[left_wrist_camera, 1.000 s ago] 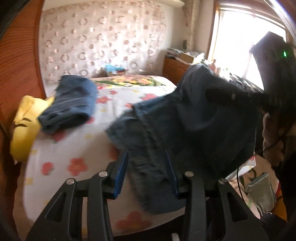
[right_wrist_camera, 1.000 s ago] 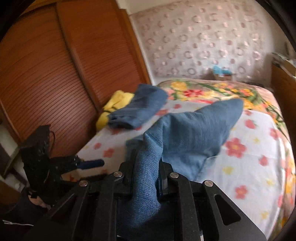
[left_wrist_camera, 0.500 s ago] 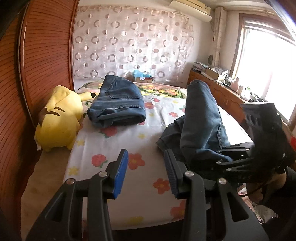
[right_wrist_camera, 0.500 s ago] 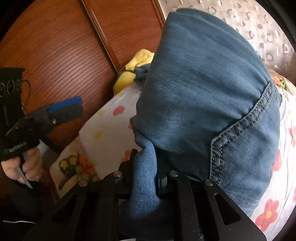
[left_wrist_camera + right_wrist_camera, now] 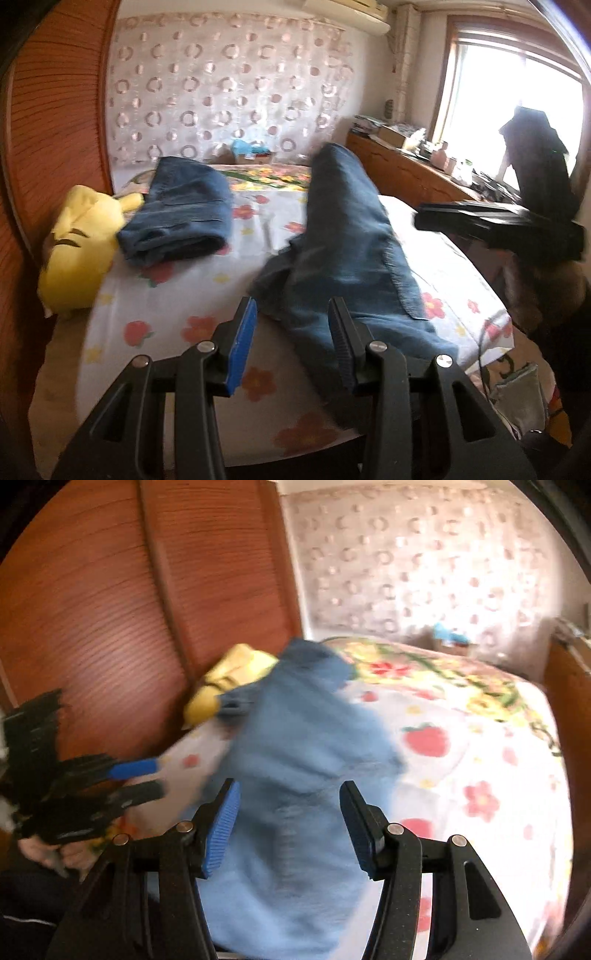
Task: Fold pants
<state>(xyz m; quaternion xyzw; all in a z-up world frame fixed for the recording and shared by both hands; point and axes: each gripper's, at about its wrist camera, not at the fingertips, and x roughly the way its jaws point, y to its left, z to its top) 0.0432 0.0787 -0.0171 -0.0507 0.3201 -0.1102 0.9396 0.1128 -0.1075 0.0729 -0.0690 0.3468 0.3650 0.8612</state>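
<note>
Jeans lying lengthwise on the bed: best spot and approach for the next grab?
Probably the near end of the jeans, where the cloth hangs over the bed edge. Come in from the foot, level with that edge: it is free-hanging and thin enough to pinch, while the far end lies flat.

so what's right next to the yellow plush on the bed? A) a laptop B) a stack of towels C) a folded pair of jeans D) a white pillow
C: in the left wrist view the folded pair of jeans lies right beside the yellow plush at the bed's wardrobe side.
</note>
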